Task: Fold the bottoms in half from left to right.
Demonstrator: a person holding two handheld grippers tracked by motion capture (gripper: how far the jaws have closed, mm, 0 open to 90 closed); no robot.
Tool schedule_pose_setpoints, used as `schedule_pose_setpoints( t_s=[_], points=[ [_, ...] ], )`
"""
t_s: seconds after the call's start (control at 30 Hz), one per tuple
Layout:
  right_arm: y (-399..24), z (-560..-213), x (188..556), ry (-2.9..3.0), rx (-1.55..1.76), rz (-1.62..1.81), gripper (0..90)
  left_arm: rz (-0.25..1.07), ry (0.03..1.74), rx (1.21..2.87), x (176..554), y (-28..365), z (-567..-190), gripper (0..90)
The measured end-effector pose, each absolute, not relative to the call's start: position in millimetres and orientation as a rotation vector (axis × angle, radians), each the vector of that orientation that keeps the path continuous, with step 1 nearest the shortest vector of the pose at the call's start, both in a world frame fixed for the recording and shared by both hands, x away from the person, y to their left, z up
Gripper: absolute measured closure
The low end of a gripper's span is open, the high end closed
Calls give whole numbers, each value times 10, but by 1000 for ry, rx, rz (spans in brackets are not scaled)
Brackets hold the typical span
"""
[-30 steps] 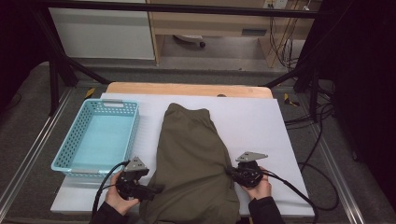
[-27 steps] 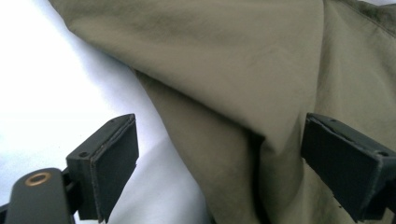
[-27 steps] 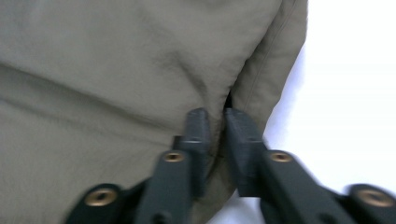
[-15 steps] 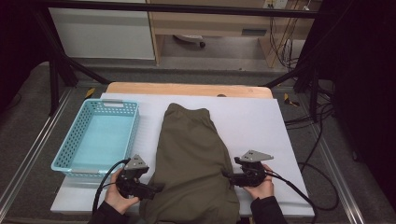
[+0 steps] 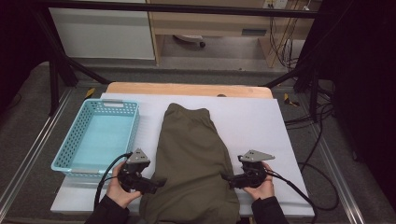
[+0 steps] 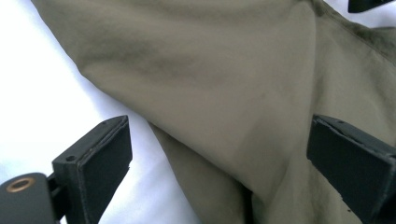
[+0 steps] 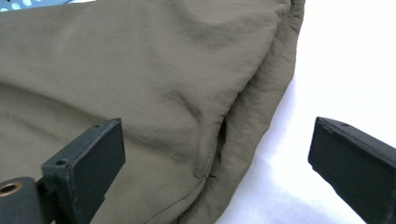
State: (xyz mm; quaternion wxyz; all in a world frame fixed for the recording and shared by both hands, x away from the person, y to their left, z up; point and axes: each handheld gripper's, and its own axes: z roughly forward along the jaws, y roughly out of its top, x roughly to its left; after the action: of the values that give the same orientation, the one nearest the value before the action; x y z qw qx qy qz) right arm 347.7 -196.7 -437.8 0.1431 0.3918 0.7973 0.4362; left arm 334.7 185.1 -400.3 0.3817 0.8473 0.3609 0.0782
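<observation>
We see the olive garment (image 5: 194,163) lying flat between our tools. The left tool (image 5: 156,183) is spread at its left edge. The right tool (image 5: 227,178), jaws just opened, straddles its right edge without pinching.

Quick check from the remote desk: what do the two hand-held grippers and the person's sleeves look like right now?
Both are black. The left hand-held gripper and right hand-held gripper each carry a grey three-cornered plate on top and trail a black cable. Their jaws are flat, dark rectangular pads; a brass-coloured ring sits at each base. The sleeves are dark.
</observation>
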Motion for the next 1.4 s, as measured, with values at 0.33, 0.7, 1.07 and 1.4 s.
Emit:
schedule_pose_setpoints(
  t_s=[0.33,0.7,1.07,1.4],
  points=[
    [-1972,-4373,3478,2299,1145,1254,4,209,919,2148,3476,1814,-3907,61],
    [-1973,-4369,3476,2296,1152,1258,4,209,919,2135,3593,1768,-3812,60],
    [-1981,-4357,3474,2294,1156,1263,4,223,922,2131,3819,1659,-3664,61],
    [-1979,-4365,3476,2300,1153,1256,4,236,960,2104,4056,1639,-3591,62]
  ],
)
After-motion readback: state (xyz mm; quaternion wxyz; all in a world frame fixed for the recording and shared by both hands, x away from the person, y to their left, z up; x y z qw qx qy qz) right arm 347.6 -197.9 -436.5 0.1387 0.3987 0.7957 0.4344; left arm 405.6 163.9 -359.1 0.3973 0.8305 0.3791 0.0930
